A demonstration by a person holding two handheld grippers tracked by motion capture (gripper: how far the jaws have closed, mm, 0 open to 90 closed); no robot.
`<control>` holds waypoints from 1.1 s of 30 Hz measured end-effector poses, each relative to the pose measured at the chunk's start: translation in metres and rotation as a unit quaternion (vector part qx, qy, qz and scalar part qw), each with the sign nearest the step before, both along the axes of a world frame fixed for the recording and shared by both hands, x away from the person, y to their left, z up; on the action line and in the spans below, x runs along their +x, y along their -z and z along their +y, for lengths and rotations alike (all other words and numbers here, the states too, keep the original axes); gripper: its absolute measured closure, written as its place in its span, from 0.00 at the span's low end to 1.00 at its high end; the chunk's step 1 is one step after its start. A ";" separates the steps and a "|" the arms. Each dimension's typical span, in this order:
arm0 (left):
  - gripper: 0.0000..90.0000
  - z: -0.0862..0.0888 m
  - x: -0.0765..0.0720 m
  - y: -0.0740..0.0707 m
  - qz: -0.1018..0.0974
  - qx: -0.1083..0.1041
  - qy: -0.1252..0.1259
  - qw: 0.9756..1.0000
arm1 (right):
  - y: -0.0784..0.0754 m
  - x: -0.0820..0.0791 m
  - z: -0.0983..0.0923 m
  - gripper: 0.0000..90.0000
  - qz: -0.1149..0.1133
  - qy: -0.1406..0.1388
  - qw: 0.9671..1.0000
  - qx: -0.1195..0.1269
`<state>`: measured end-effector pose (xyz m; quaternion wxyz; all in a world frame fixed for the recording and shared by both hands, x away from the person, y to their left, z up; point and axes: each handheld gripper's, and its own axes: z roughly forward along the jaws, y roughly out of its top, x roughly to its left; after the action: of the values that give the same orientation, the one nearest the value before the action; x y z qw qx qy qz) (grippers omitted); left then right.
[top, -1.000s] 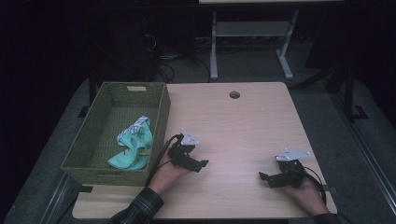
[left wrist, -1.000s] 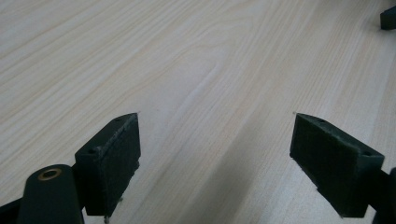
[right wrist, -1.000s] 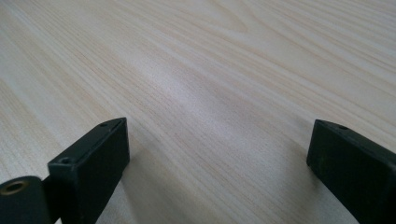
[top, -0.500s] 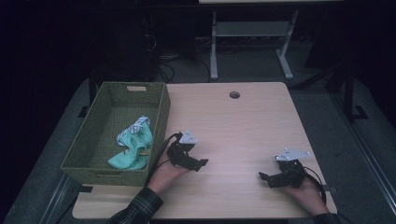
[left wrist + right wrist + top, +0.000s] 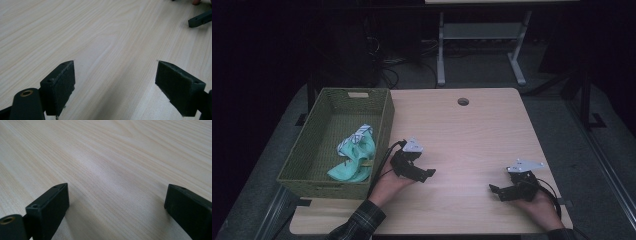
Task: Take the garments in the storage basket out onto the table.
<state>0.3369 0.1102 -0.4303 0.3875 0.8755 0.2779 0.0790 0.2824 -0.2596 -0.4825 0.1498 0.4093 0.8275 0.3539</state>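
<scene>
While your left claw (image 5: 428, 173) and right claw (image 5: 494, 190) rested spread and empty on the pale wooden worktop (image 5: 472, 135), the crumpled mint-green and white cloth (image 5: 354, 156) lay alone inside the green woven basket (image 5: 384, 125) beside your left claw. It looked light, soft and limp; a raised fold seemed the best place to pinch.
</scene>
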 end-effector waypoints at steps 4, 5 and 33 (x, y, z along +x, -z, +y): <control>0.17 0.000 0.000 -0.001 0.003 0.005 0.003 1.000 | 0.000 0.000 0.000 0.06 0.000 0.000 1.000 0.000; 0.17 0.000 0.000 -0.001 0.003 0.005 0.003 1.000 | 0.000 0.000 0.000 0.06 0.000 0.000 1.000 0.000; 0.17 0.000 -0.004 -0.021 -0.012 -0.004 -0.017 1.000 | 0.000 0.000 0.000 0.06 0.000 -0.001 1.000 -0.001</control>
<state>0.3328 0.1104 -0.4097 0.3929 0.8682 0.2880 0.0949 0.2824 -0.2597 -0.4825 0.1503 0.4086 0.8279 0.3536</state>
